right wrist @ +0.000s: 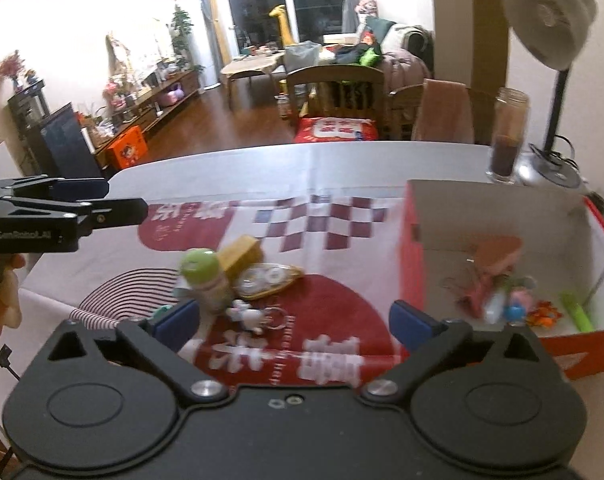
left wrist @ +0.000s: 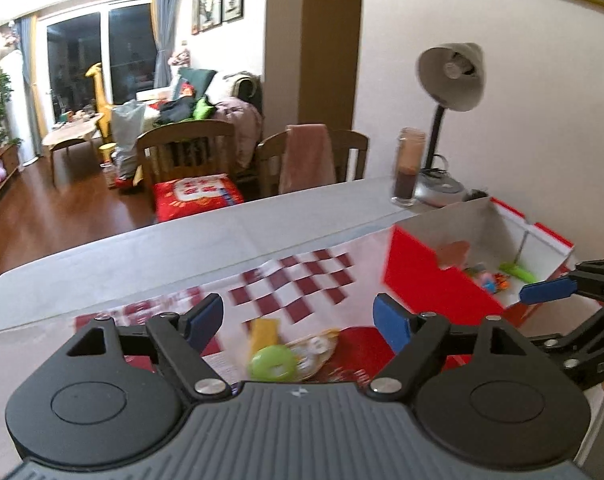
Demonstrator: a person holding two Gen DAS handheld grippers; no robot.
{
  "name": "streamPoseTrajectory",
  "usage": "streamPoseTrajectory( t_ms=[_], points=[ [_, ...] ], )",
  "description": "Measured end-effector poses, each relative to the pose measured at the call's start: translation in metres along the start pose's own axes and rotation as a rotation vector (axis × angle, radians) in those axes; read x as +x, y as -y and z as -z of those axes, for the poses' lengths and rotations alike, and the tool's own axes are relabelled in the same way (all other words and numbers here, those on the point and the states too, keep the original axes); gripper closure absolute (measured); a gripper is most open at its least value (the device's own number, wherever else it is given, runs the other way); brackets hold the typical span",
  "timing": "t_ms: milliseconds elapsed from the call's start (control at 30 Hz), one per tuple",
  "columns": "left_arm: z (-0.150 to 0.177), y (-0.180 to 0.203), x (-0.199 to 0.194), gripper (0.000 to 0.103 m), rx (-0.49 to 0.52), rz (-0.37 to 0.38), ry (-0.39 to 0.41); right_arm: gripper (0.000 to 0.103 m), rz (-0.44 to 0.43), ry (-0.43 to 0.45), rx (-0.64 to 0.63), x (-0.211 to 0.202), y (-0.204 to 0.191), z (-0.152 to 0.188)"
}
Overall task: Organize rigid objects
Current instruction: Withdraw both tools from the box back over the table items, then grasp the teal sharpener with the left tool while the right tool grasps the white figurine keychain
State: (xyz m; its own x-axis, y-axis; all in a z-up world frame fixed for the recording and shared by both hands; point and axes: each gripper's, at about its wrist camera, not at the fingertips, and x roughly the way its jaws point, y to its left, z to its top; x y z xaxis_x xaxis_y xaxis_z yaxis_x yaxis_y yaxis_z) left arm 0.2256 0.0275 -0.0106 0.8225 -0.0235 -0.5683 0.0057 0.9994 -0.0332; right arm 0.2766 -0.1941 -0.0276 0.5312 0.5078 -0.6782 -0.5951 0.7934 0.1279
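A red-and-white cardboard box (right wrist: 411, 240) stands open on the right of the table and holds several small items, among them a green marker (right wrist: 577, 312). Loose items lie on the cloth left of it: a green-capped bottle (right wrist: 204, 276), a yellow block (right wrist: 242, 256), a tape dispenser (right wrist: 268, 280), a white keychain figure (right wrist: 248, 314). My right gripper (right wrist: 294, 320) is open and empty above the cloth near them. My left gripper (left wrist: 300, 320) is open and empty, above the bottle (left wrist: 272, 364) and block (left wrist: 264, 334). The box also shows in the left wrist view (left wrist: 425, 276).
A glass jar of dark liquid (right wrist: 505, 136) and a desk lamp (right wrist: 549, 40) stand behind the box near the wall. Two wooden chairs (right wrist: 337, 88) stand at the table's far edge. A patterned red-and-white cloth (right wrist: 321, 216) covers the table.
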Motion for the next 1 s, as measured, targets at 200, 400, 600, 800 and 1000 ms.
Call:
streamPoseTrajectory(
  t_ms=[200, 400, 600, 800, 1000],
  points=[
    [0.026, -0.032, 0.004, 0.016, -0.027, -0.037, -0.018, 0.000, -0.018, -0.009, -0.059, 0.025, -0.034, 0.002],
    [0.056, -0.049, 0.013, 0.016, -0.039, -0.055, -0.044, 0.000, -0.022, -0.063, -0.092, 0.063, -0.051, 0.006],
    [0.088, -0.058, 0.031, 0.016, -0.049, -0.051, -0.088, 0.000, 0.005, -0.125, -0.147, 0.096, -0.058, 0.011],
    [0.115, -0.060, 0.053, 0.016, -0.047, -0.047, -0.140, 0.005, 0.036, -0.157, -0.180, 0.123, -0.058, 0.013],
    [0.128, -0.061, 0.069, 0.016, -0.047, -0.050, -0.174, 0.016, 0.033, -0.194, -0.361, 0.144, -0.070, 0.014]
  ],
)
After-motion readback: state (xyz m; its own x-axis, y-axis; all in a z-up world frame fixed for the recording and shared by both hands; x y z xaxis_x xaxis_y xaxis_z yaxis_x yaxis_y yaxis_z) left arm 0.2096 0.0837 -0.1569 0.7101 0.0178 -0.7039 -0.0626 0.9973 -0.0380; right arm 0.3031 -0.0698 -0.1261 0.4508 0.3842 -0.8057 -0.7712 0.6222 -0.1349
